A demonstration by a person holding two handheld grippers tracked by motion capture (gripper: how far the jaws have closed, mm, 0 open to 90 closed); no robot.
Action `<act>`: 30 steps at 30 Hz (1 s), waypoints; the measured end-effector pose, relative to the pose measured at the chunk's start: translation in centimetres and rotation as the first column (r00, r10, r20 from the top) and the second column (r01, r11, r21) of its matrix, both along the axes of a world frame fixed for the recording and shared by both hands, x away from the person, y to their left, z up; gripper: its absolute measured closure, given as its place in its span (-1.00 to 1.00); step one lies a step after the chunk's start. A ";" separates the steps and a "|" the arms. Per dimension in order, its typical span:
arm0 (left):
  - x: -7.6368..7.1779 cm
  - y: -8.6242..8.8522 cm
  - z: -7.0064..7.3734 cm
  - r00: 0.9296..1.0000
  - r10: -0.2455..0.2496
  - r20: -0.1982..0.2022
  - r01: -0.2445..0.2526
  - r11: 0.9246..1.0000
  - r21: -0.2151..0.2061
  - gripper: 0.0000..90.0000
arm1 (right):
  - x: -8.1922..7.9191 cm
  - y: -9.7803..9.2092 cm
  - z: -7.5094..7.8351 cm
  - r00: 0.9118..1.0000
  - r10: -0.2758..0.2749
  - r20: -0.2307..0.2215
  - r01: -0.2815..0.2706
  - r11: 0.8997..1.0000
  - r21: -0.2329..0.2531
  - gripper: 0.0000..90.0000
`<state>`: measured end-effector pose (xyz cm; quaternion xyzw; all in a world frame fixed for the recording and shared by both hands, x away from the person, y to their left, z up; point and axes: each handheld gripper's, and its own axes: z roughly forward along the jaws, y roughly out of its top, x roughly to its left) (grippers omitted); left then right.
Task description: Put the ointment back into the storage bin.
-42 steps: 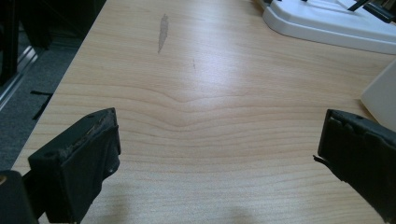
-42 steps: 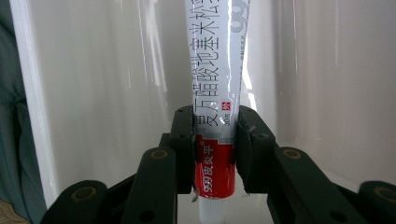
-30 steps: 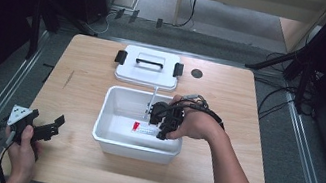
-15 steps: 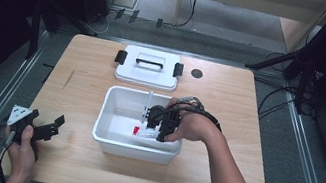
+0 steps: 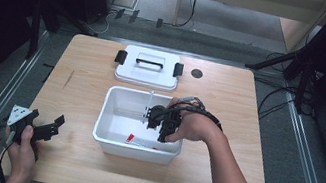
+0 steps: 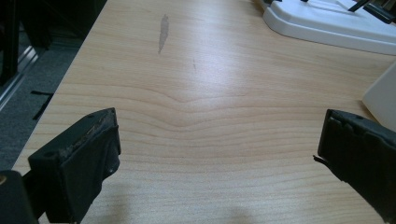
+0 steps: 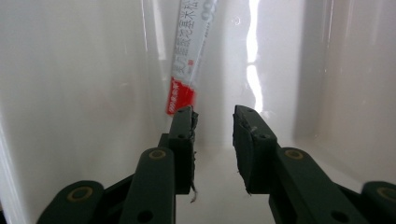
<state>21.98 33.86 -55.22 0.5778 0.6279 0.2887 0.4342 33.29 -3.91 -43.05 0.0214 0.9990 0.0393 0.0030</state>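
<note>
Right tool (image 5: 161, 123) is down inside the white bin (image 5: 115, 94), pointed at the floor of it; the tube (image 5: 141, 142) with the red end lies on the bin floor near the front wall. In the right gripper view the tube (image 7: 189, 56) runs up along the white wall, red end just behind the tip of the left-hand jaw, not between the jaws. Jaws are parted only narrowly, nothing held; can't tell if the jaw tip touches the tube or is just beside it. Main risk as I read it: closing from here grabs air or pinches only the edge of the red end, since the tube sits off to one side of the gap. Flat tube on slick plastic would likely skid toward the wall or flip out. Gap looks tight for lining up, so nudging sideways could shove the tube into the corner. Bin is light, a hard push on the wall may slide it on the table (image 5: 88, 73). Left tool (image 5: 45, 129) is parked at the near left edge of the table, jaws wide apart, empty, bare wood between them (image 6: 219, 140). Lid (image 5: 148, 67) sits behind the bin, well clear.
</note>
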 end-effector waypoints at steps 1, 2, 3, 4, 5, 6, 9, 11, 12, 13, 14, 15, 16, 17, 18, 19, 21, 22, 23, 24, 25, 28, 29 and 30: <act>0.0 0.0 0.0 1.000 0.001 0.000 -0.001 1.000 0.000 -1.00 | 0.0 -0.1 0.1 1.000 -0.003 -0.001 0.003 1.000 0.006 0.65; 0.0 0.0 0.0 1.000 0.001 0.000 -0.001 1.000 0.000 -1.00 | 0.0 -0.1 0.2 1.000 -0.008 0.000 0.008 1.000 0.011 0.67; 0.0 0.0 0.0 1.000 0.000 0.001 0.000 1.000 0.001 -1.00 | 0.0 -0.1 0.2 1.000 -0.008 0.000 0.008 1.000 0.011 0.67; 0.0 0.0 0.0 1.000 0.000 0.001 0.000 1.000 0.001 -1.00 | 0.1 -0.2 0.4 1.000 -0.002 -0.004 0.002 1.000 0.022 0.70; 0.0 0.0 0.0 1.000 0.000 0.002 0.000 1.000 0.002 -1.00 | 0.0 -0.2 0.6 1.000 -0.012 -0.007 0.012 1.000 0.024 0.72; 0.0 0.0 0.0 1.000 0.000 0.003 0.000 1.000 0.001 -1.00 | 0.0 -0.3 0.9 1.000 -0.019 -0.009 0.019 0.999 0.035 0.75; 0.0 0.0 0.0 1.000 0.000 0.003 0.000 1.000 0.001 -1.00 | 0.0 -0.4 1.6 0.999 -0.035 -0.015 0.036 0.998 0.059 0.80; 0.0 0.0 0.0 1.000 -0.002 0.001 0.002 1.000 0.003 -1.00 | 0.0 -0.7 2.1 0.999 -0.045 -0.023 0.047 0.996 0.080 0.83; 0.0 0.0 0.0 1.000 -0.002 0.002 0.002 1.000 0.002 -1.00 | 0.1 -0.7 2.3 0.999 -0.046 -0.023 0.048 0.995 0.087 0.83; 0.0 0.0 0.0 1.000 -0.001 0.002 0.001 1.000 0.001 -1.00 | 0.0 -0.8 2.4 0.998 -0.051 -0.020 0.053 0.994 0.095 0.83; 0.0 0.0 0.0 1.000 -0.001 0.002 0.001 1.000 0.001 -1.00 | 0.1 -1.0 2.6 0.999 -0.048 -0.019 0.050 0.994 0.100 0.83; 0.0 0.0 0.0 1.000 -0.001 0.003 0.001 1.000 0.001 -1.00 | 0.2 -1.1 2.8 0.998 -0.052 -0.018 0.054 0.993 0.104 0.83; 0.0 0.0 0.0 1.000 -0.001 0.003 0.001 1.000 0.001 -1.00 | 0.2 -1.1 2.8 0.998 -0.052 -0.018 0.054 0.993 0.104 0.83; 0.0 -0.1 0.0 1.000 0.000 0.003 0.000 1.000 0.000 -1.00 | 0.1 -1.4 3.4 0.998 -0.067 -0.014 0.068 0.992 0.107 0.83; 0.0 -0.1 0.0 1.000 0.000 0.003 0.000 1.000 0.000 -1.00 | 0.2 -1.5 3.6 0.998 -0.067 -0.015 0.068 0.991 0.117 0.83; 0.0 0.0 0.0 1.000 0.000 0.003 0.000 1.000 0.001 -1.00 | 0.2 -1.5 3.6 0.998 -0.067 -0.015 0.068 0.991 0.117 0.83; 0.0 -0.1 0.0 1.000 0.000 0.002 0.000 1.000 0.001 -1.00 | 0.1 -1.8 4.1 0.997 -0.078 -0.023 0.080 0.989 0.125 0.83; 0.0 -0.1 0.0 1.000 0.000 0.002 0.000 1.000 0.001 -1.00 | 0.0 -1.9 4.3 0.995 -0.091 -0.028 0.094 0.988 0.123 0.84; 0.0 -0.1 0.0 1.000 0.000 0.001 0.000 1.000 0.002 -1.00 | 0.1 -2.2 4.8 0.995 -0.093 -0.020 0.095 0.986 0.135 0.84; 0.0 -0.1 0.0 1.000 0.000 0.003 0.000 1.000 0.000 -1.00 | 0.1 -2.2 4.8 0.995 -0.093 -0.020 0.095 0.986 0.135 0.84; 0.0 -0.1 0.0 1.000 0.000 0.003 0.000 1.000 0.000 -1.00 | 0.1 -2.4 5.0 0.995 -0.099 -0.022 0.101 0.985 0.137 0.84; 0.0 -0.1 0.0 1.000 0.001 0.002 -0.001 1.000 0.003 -1.00 | 0.2 -3.1 5.8 0.993 -0.117 -0.026 0.120 0.981 0.153 0.84; 0.0 -0.1 0.0 1.000 0.001 0.002 -0.001 1.000 0.003 -1.00 | 0.2 -3.1 5.8 0.993 -0.117 -0.026 0.120 0.981 0.153 0.84; 0.0 -0.1 0.0 1.000 0.000 0.002 0.000 1.000 0.003 -1.00 | 0.2 -3.3 6.0 0.992 -0.121 -0.025 0.123 0.980 0.156 0.84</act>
